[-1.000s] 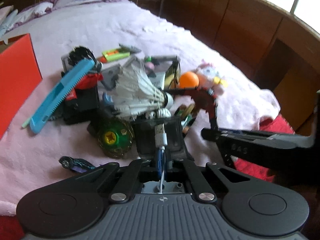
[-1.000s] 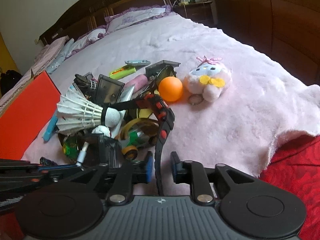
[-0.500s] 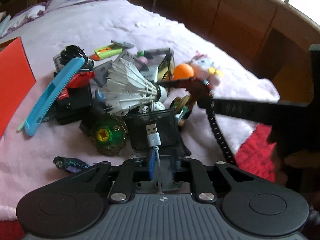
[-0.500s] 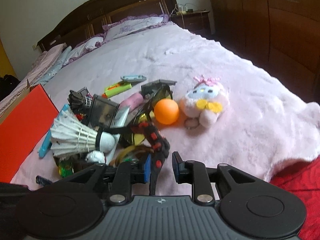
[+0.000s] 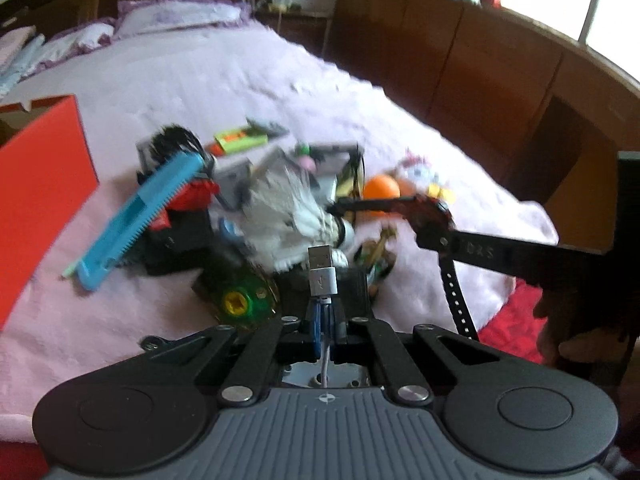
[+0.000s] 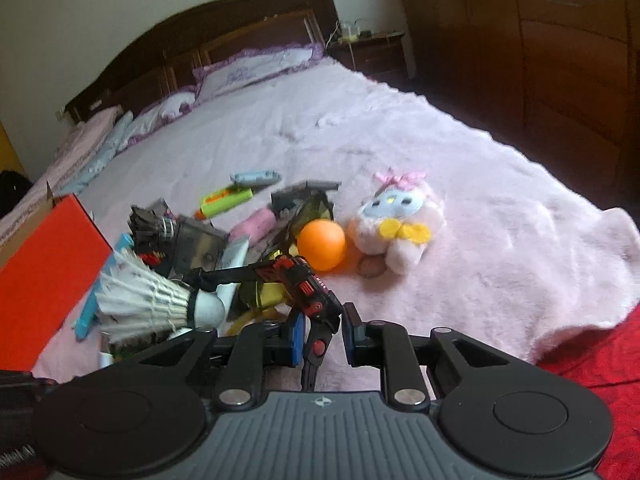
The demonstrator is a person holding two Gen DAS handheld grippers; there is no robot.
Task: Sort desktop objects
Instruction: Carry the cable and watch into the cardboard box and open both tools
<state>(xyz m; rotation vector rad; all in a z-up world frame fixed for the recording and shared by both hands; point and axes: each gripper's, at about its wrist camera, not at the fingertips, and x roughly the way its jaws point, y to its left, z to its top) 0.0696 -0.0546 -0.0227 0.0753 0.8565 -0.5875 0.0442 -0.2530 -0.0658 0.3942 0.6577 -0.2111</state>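
Two black claws, each on a ribbed grey body. Left claw (image 5: 324, 320): blue pads, two round black bumps either side of the grey body, two shiny silver screws just above it, a small cross mark between them. Right claw (image 6: 322, 334): same blue pads, same silver screws. White letters on its long black finger (image 5: 488, 250).

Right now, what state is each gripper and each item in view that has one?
left gripper: shut on the USB cable
right gripper: holding the watch by its strap
watch: lifted, case hanging clear of the pile
shuttlecock: lying on its side
orange ball: resting beside the plush toy
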